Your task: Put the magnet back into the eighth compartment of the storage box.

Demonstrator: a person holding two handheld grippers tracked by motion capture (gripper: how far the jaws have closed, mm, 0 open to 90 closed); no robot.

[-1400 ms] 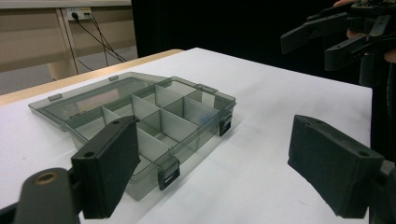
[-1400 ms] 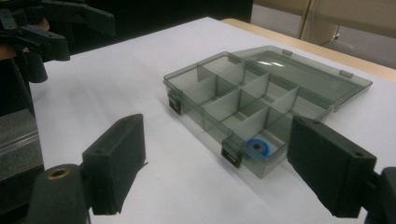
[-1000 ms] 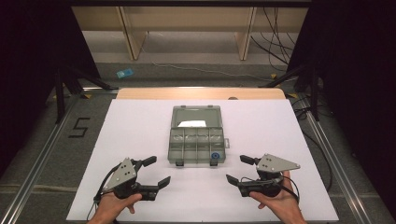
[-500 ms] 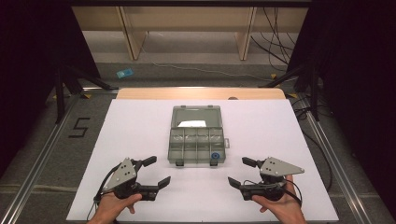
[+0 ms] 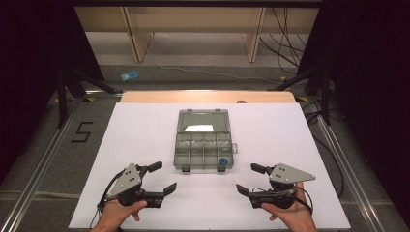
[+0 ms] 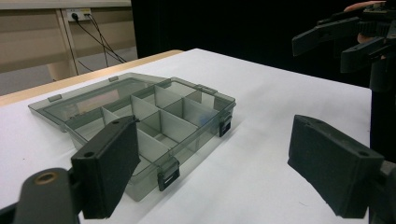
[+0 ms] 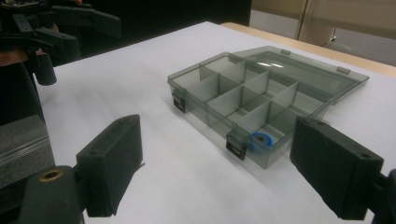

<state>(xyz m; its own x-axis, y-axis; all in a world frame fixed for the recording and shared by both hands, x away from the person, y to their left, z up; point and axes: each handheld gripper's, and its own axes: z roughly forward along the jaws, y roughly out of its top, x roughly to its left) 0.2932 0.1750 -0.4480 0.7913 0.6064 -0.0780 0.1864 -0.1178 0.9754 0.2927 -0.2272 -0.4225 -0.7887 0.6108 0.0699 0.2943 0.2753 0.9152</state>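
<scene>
The grey translucent plastic compartment box [image 5: 204,141], lid open at mid-worktop, is judged light, rigid and slippery, best gripped at a side wall; both tongs [image 5: 160,177] [image 5: 250,179] are held wide, empty.

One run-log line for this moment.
left gripper: open, empty | right gripper: open, empty | organizer box: lid open | blue ring: near-right compartment

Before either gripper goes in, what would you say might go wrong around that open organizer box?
1. The compartment box looks light and lies loose on the white table, so a nudge might slide it.
2. The small blue ring sits low in a near corner compartment behind thin dividers; wide jaws may catch the walls.
3. The open lid lies flat behind and could be knocked.
</scene>
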